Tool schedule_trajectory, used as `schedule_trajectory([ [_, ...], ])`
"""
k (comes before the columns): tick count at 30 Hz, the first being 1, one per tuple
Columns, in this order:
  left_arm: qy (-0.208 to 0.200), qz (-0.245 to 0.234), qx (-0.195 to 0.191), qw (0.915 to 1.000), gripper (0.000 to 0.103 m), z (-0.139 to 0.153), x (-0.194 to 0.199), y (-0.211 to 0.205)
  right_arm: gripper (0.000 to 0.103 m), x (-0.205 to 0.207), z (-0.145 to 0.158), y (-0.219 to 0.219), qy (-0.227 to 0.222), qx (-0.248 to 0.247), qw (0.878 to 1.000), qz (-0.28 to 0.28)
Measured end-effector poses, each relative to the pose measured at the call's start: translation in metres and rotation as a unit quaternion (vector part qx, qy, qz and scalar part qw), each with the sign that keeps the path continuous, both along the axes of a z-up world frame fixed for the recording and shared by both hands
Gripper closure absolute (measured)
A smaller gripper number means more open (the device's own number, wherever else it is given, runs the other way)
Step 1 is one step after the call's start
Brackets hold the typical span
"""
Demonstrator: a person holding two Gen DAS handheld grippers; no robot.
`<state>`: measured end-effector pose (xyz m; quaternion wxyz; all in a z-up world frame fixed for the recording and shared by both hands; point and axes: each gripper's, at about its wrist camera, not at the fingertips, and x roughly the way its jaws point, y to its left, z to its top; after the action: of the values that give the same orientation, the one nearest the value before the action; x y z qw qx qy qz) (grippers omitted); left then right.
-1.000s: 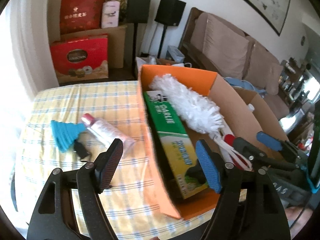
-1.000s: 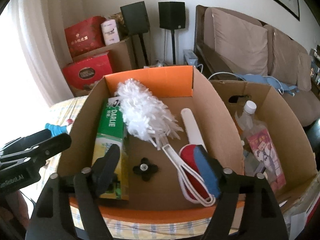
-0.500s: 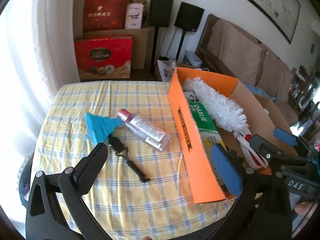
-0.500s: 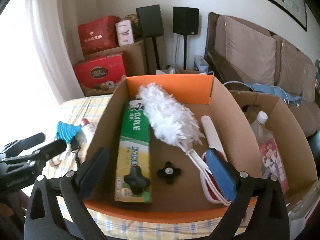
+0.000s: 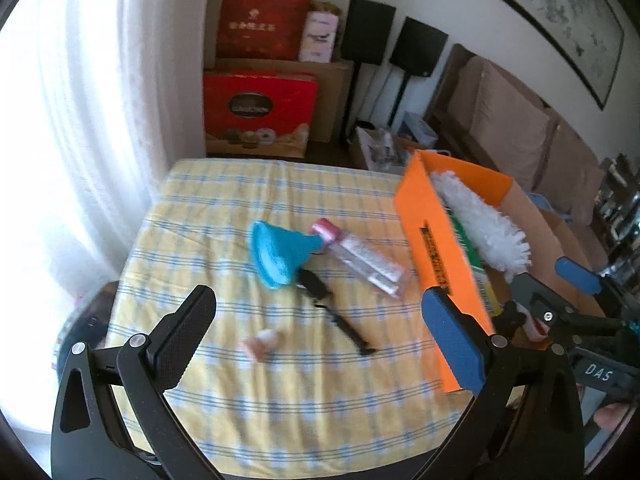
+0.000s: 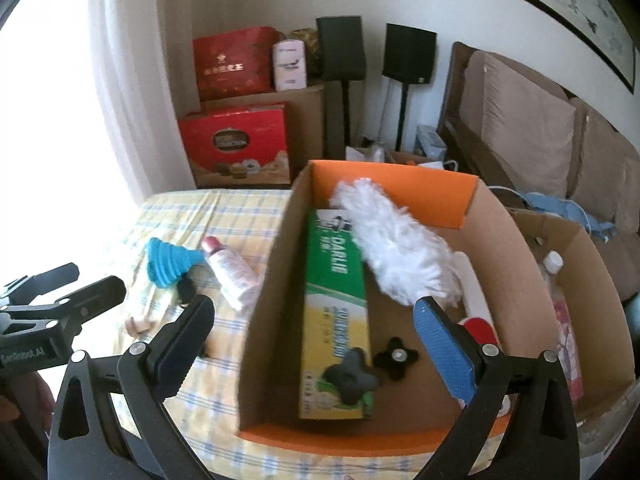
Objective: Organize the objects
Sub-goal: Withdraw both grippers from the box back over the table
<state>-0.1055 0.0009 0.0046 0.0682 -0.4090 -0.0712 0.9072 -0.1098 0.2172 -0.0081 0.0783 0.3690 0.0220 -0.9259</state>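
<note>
The counter (image 5: 224,216) wears a yellow checked cloth. On its right side stands an orange cardboard box (image 6: 400,192). Inside the box lie a green and yellow DARLIE carton (image 6: 336,292), a white fluffy duster (image 6: 396,256) and two black star-shaped knobs, one (image 6: 351,376) on the carton and one (image 6: 395,357) on the box floor.

Left of the box, on the cloth, lie a clear bottle with a pink cap (image 5: 360,258), a blue funnel (image 5: 276,254) touching its cap, a black strap with a clip (image 5: 336,312) and a small pinkish thing (image 5: 262,344), blurred.

The left claw (image 5: 320,332) has just been opening; now it is spread wide above the cloth, nothing between its jaws. The right claw (image 6: 316,340) has also just opened and is spread, empty, above the box's near edge.
</note>
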Motion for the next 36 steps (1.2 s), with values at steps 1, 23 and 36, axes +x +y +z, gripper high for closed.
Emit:
schedule_trajectory([
  [1,0.003,0.005,-0.007,1.0000,0.000,0.001,0.001,-0.006,0.002,-0.001,0.000,-0.005,0.000,0.000,1.000,0.005],
  [23,-0.039,0.006,-0.010,0.9992,0.007,-0.064,0.004,-0.050,0.002,-0.024,-0.015,-0.063,-0.019,-0.022,0.998,0.052],
  [36,-0.054,-0.010,0.015,0.9984,0.008,-0.082,-0.010,-0.050,0.028,-0.054,-0.027,-0.078,-0.043,-0.019,0.997,0.066],
])
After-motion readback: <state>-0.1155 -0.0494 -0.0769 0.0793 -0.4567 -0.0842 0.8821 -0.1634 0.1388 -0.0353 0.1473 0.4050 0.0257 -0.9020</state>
